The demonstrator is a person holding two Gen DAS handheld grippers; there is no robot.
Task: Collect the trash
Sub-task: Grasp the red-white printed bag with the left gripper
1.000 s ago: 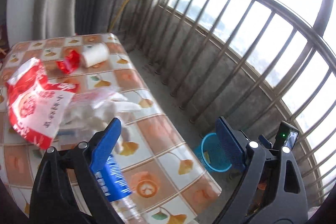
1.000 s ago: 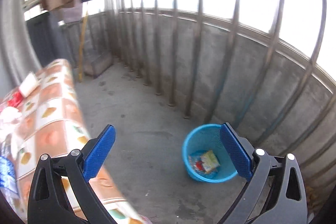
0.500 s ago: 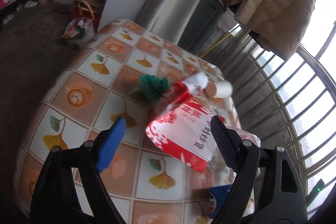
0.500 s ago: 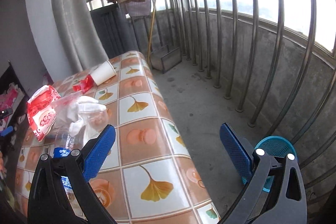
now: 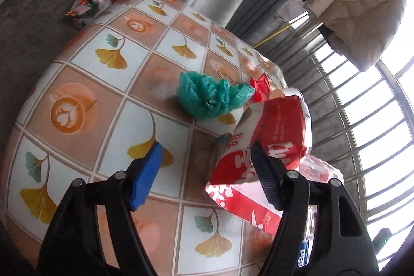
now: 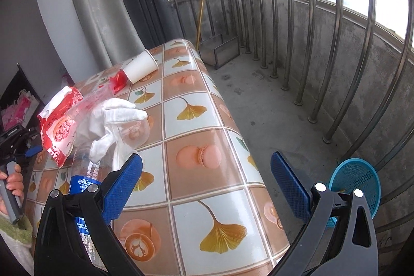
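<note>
Now both grippers [image 5: 204, 167] [image 6: 207, 180] gape empty; crumpled green plastic wad [image 5: 211, 98], probably bag.

Location: enclosed balcony of a private home. Indicators: concrete floor [image 6: 261, 105] bounded by a steel security railing [image 6: 308, 25], a quilted coat [image 5: 362, 9] hung to air, and a grey curtain [image 6: 95, 4]. A table [image 6: 204, 146] with a ginkgo-print oilcloth stands beside the railing.

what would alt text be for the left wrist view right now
The open left gripper hovers over a tiled-pattern table, its right finger against a red snack bag. A crumpled green plastic bag lies beyond, and a beige coat hangs by the railing.
</note>
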